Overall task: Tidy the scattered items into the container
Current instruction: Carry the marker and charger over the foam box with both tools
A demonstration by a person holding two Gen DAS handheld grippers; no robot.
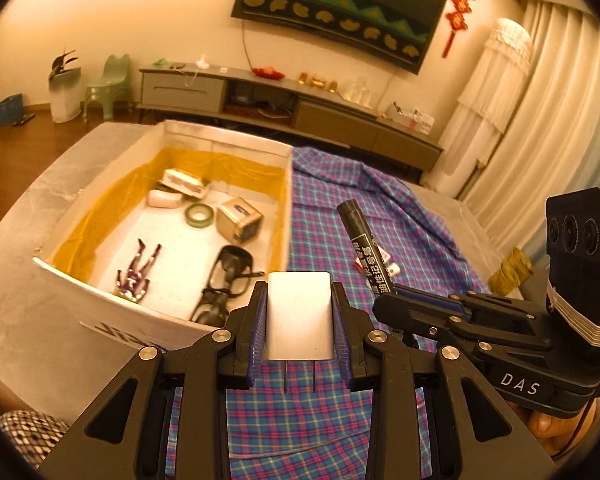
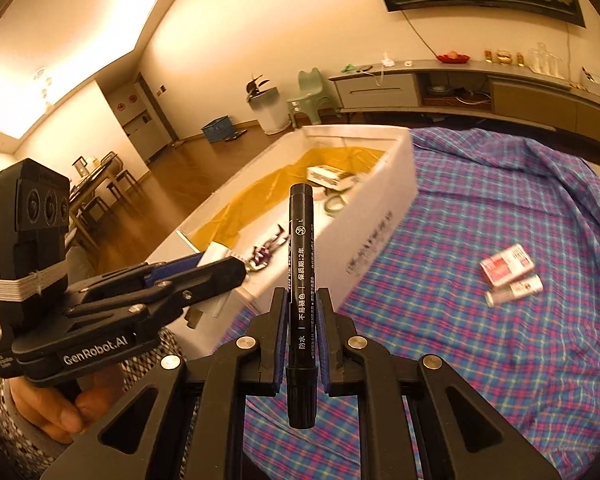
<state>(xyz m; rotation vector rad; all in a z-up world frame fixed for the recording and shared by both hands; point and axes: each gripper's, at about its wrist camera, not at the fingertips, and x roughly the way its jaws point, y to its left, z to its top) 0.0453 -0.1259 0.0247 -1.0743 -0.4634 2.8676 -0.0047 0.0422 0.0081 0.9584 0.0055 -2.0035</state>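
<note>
- Two grippers hang above a plaid cloth (image 1: 320,208) spread over the table, each with something clamped, which suggests both loads are on their way to the box.
- Filling the left half of the left wrist view, the white container (image 1: 100,300) sits with its open top facing up; its yellow lining frames items already inside: a toy figure (image 1: 136,270), dark glasses (image 1: 228,280), a tape roll (image 1: 199,215), a small carton (image 1: 240,220).
- At the bottom centre of that view, the left gripper (image 1: 300,316) has its jaws closed narrowly on a white charger (image 1: 300,312), gripped across its flat sides with the prongs pointing back, so it sits squarely between the pads. It hovers just beside the box's near right corner.
- At the lower centre of the right wrist view, the right gripper (image 2: 302,320) pinches a black marker (image 2: 300,280) near its cap end, the barrel running forward along the fingers, likely to keep it from swinging.
- Right of centre in the same view, a red-and-white packet (image 2: 507,269) and a small tube (image 2: 514,290) lie touching on the cloth, not yet collected.
</note>
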